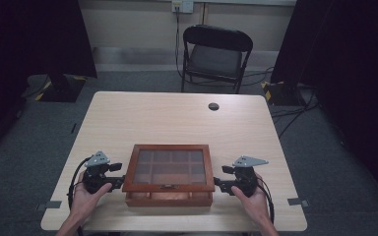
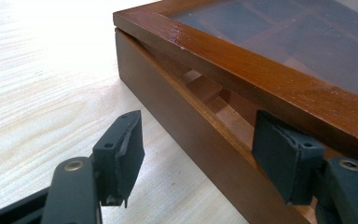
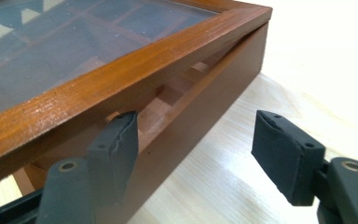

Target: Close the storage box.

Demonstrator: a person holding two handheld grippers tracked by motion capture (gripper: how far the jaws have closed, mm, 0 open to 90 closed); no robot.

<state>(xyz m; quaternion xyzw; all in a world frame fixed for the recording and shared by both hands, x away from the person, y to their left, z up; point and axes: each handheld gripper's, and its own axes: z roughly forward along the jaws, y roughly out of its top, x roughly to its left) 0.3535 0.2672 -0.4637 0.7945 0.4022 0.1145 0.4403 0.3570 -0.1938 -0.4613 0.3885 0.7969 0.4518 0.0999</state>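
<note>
High view shows my left tool point(image 1: 117, 179) at the wooden box point(image 1: 169, 183) by the counter's point(image 1: 177, 118) near edge, jaws apart, one under its raised lid point(image 1: 170, 147); my right tool point(image 1: 220, 180) mirrors it, jaws apart.

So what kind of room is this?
Probably a recording studio or lab, not a home. Black curtains hang on both sides, cables run across the grey carpet, and one folding chair stands behind a plain table holding only a wooden box.
</note>
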